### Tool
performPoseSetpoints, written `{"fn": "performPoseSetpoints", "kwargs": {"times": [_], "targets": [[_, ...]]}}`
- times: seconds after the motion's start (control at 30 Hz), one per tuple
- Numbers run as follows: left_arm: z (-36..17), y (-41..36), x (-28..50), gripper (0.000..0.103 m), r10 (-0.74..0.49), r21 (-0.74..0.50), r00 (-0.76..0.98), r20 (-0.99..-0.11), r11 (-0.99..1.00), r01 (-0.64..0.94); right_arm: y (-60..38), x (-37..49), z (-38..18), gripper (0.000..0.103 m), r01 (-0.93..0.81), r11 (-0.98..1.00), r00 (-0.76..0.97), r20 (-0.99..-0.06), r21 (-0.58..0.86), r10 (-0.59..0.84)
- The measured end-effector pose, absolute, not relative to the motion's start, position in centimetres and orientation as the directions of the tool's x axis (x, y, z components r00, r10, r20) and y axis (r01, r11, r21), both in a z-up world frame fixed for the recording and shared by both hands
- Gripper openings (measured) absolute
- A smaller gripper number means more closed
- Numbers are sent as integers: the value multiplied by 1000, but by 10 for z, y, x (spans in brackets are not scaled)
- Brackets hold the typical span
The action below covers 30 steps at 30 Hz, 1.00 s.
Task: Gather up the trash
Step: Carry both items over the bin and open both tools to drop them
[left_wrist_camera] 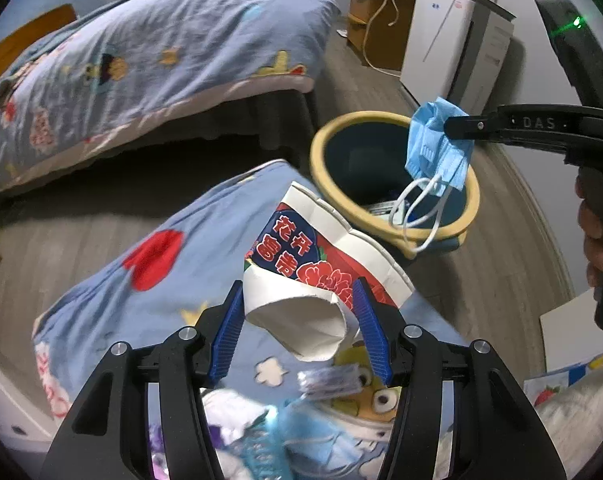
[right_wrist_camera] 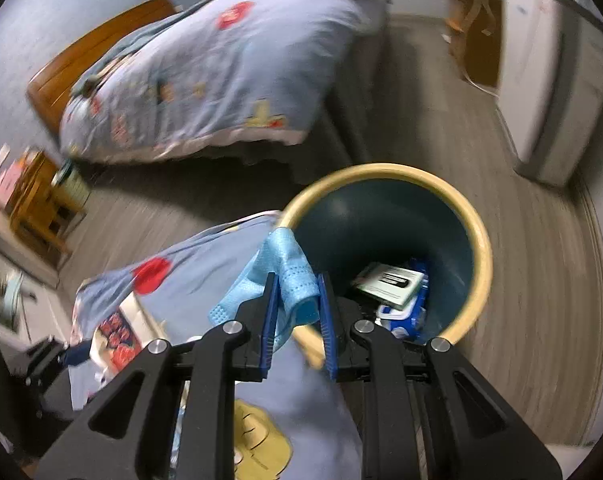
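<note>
— Two pieces of trash are in your tongs now. Your right tongs [right_wrist_camera: 297, 308] are closed on the blue face mask [right_wrist_camera: 285, 276], and you hold it above the near rim of the trash bin [right_wrist_camera: 477, 240]. In the left view the mask [left_wrist_camera: 437, 140] hangs over the bin [left_wrist_camera: 321, 148] with its white loops down inside the opening.

— And the left one?

— Your left tongs [left_wrist_camera: 299, 320] hold the crushed paper cup [left_wrist_camera: 321, 272], which is nearer to you than the bin and above the blue quilt [left_wrist_camera: 121, 300]. The grip sits on its bent, open end, so I think it can slip.

— How do I do this step well?

— Move the mask a little more to the middle of the bin before you open, because the loops may catch on the rim. Then bring the cup over the same opening and keep it low.

— What is around the bin?

— It stands on a grey wood floor [left_wrist_camera: 381, 80], with a box and packets already inside. Beyond the bin is a second bed [left_wrist_camera: 161, 48]; to its right, a white appliance [left_wrist_camera: 441, 40] stands by the wall.
</note>
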<state>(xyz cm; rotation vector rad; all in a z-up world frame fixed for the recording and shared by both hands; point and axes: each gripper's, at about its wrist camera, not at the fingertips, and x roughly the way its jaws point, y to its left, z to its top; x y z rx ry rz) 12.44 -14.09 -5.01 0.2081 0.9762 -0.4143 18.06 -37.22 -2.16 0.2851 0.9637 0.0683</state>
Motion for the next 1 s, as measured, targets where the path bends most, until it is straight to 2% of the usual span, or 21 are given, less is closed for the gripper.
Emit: {"fn": "performPoseSetpoints", "kwargs": {"times": [0.27, 0.57, 0.67, 0.73, 0.77, 0.8, 0.87, 1.0], "targets": [[-56, -179, 155, 56, -248, 30, 480, -842, 865, 500, -439, 179, -39, 19, 301, 909, 592, -804, 288, 59], [-73, -236, 197, 56, -245, 71, 472, -847, 828, 556, -463, 181, -56, 20, 407, 861, 581, -814, 307, 15], [-75, -250, 205, 57, -239, 98, 490, -838, 818, 567, -464, 183, -56, 21, 406, 845, 603, -797, 349, 40], [-71, -254, 209, 69, -253, 102, 512, -821, 817, 567, -463, 185, -52, 25, 392, 844, 625, -779, 367, 48], [-69, -255, 211, 72, -262, 96, 517, -815, 819, 566, -461, 186, -51, 31, 381, 848, 633, -773, 369, 52], [-68, -253, 212, 74, -273, 86, 521, -809, 822, 563, -460, 187, -51, 40, 372, 851, 635, -770, 370, 57], [-67, -251, 213, 74, -282, 75, 520, -806, 823, 563, -457, 189, -52, 50, 359, 857, 633, -772, 369, 68], [-76, -244, 213, 77, -265, 76, 509, -819, 829, 554, -455, 190, -56, 53, 365, 850, 621, -779, 380, 82]]}}
